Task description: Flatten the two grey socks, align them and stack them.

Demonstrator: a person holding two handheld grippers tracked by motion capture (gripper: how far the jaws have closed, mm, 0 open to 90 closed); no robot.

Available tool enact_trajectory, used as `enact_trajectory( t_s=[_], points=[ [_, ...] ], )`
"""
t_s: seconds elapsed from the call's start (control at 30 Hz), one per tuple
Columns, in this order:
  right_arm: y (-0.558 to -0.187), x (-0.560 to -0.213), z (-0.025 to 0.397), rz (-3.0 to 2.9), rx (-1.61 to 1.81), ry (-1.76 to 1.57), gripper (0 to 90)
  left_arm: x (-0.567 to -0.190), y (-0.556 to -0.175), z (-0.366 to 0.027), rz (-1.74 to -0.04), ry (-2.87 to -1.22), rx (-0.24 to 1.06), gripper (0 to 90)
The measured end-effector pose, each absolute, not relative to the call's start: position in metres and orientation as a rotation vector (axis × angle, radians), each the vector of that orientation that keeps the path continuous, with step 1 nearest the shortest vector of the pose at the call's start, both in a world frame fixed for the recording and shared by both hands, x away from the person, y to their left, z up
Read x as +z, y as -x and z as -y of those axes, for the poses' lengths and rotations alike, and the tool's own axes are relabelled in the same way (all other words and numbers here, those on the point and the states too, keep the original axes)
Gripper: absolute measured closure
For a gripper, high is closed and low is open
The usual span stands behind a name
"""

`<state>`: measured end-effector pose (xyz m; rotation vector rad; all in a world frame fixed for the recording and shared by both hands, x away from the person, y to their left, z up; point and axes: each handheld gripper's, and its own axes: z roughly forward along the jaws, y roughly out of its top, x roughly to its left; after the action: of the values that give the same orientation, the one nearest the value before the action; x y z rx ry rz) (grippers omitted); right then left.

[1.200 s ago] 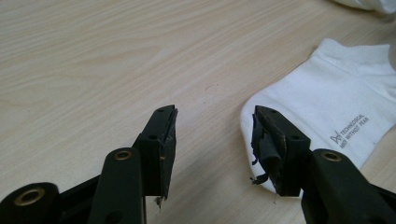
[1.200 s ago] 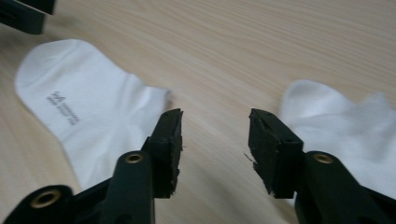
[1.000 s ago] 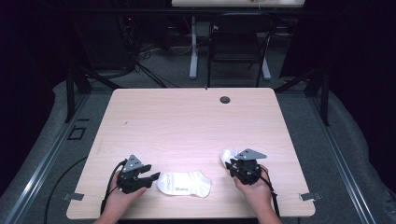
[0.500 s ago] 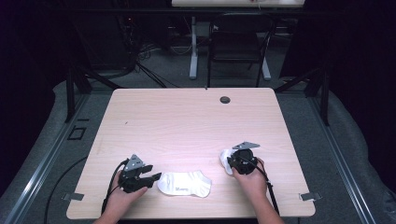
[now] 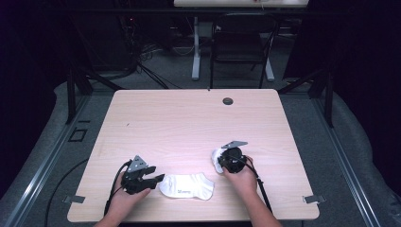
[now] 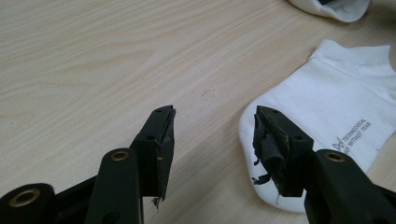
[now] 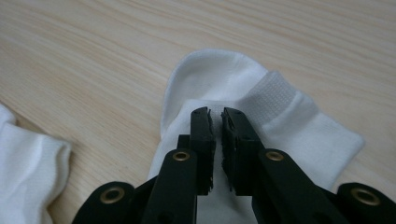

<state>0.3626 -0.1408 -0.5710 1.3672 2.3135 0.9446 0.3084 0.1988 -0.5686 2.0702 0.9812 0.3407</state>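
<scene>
While the left gripper [image 5: 158, 178] rests near the worktop's [image 5: 189, 123] near edge, towards its left corner, its fingers [image 6: 159, 135] stand spread apart and hold nothing. In the left gripper view one finger sits over bare wood and the other just over the rounded toe end of the flat sock [image 6: 327, 116]. That white sock [image 5: 186, 186] lies flat close to the near edge, between the two hands, with small grey lettering near its cuff; the print is too small to read in full. Its lower edge is cut off by the finger in front of it.

The right gripper [image 5: 221, 160] is lowered on the second sock [image 5: 216, 157], which lies a little farther from the near edge, to the right of the flat one and apart from it. In the right gripper view its fingers [image 7: 203, 135] are drawn nearly together with a fold of the second sock [image 7: 280, 116] pinched between them; the ribbed cuff shows just right of the tips. From the high view most of this sock is hidden under the gripper and hand. At the far edge of the worktop a small dark round fitting [image 5: 228, 100] sits right of centre.
</scene>
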Motion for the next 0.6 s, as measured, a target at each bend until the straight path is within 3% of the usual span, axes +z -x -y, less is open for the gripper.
enact_trajectory(
  t_s=[0.6],
  points=[
    [-0.375, -0.573, 0.048, -2.506, 0.995, -1.063, 82.6, -0.569, -0.317, -0.199, -0.989, -2.058, 0.356, 49.4]
  ],
)
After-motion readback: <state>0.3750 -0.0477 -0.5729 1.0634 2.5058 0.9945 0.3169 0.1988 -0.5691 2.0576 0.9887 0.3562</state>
